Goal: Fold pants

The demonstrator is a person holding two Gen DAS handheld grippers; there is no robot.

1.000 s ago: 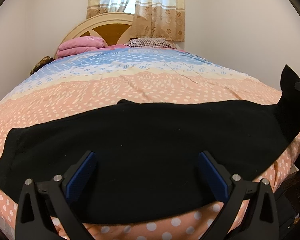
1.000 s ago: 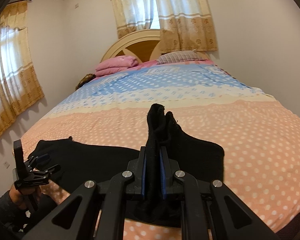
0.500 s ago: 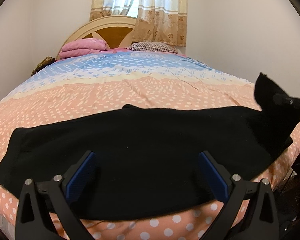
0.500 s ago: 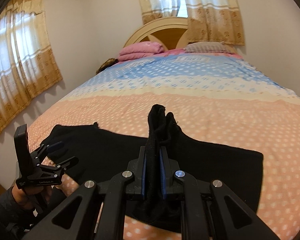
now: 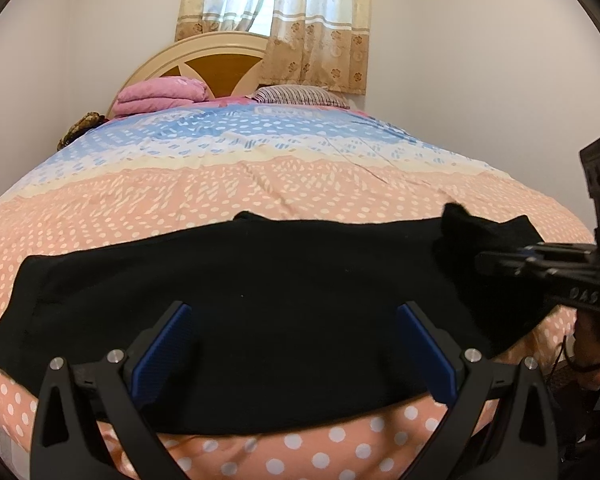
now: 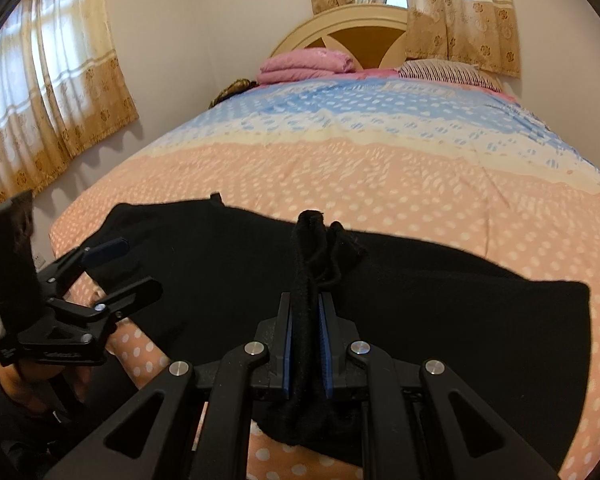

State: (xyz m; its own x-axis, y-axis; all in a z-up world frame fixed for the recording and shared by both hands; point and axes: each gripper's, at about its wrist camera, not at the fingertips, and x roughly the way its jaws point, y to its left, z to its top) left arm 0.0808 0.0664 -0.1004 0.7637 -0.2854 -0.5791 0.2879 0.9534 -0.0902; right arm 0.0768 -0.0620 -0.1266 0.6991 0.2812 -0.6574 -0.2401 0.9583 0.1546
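Black pants [image 5: 284,304] lie spread across the near edge of the bed, also in the right wrist view [image 6: 440,280]. My left gripper [image 5: 296,352] is open and empty, just above the pants' near edge; it shows at the left of the right wrist view [image 6: 116,268]. My right gripper [image 6: 306,340] is shut on a bunched end of the pants [image 6: 312,240], lifted over the rest of the garment. It shows at the right of the left wrist view [image 5: 500,258].
The bed [image 5: 260,184] has a peach and blue dotted cover. A pink folded blanket [image 5: 160,94] and a striped pillow [image 5: 300,96] lie by the headboard [image 5: 204,60]. Curtains [image 6: 48,100] hang on the left wall.
My right gripper has carried the held end of the pants leftward over the garment, closer to my left gripper. The left gripper has stayed open over the near edge.
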